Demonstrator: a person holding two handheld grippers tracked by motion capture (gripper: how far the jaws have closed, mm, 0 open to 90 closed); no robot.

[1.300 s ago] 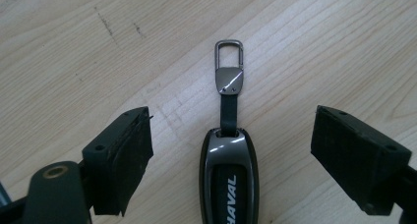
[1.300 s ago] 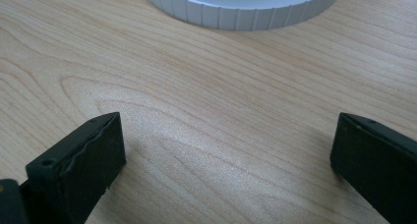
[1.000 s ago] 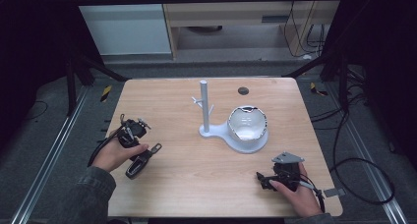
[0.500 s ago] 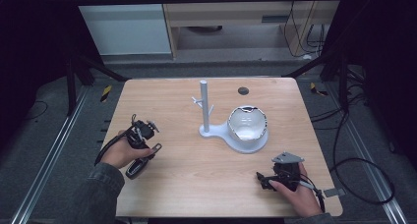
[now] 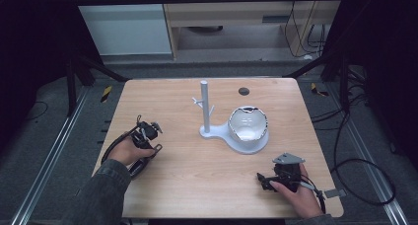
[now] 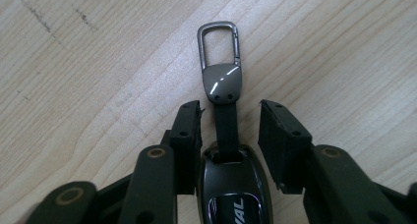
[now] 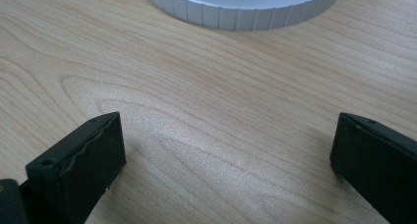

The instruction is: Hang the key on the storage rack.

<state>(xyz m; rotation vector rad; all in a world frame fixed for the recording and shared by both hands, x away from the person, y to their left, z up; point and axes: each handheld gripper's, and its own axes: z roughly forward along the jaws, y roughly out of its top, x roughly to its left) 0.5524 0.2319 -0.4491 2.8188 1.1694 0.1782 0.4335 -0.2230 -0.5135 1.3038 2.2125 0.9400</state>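
Left gripper: fingers released, straddling the car key fob, which lies on the wooden surface; the left finger looks close against the fob's side, the right stands clear, and the strap and metal carabiner clip run out beyond the fingertips. Right gripper: fingers spread wide, nothing between them, ribbed white stand base ahead. Risk, as I judge it: closing off-centre would let the glossy, rounded fob twist or squirt out.
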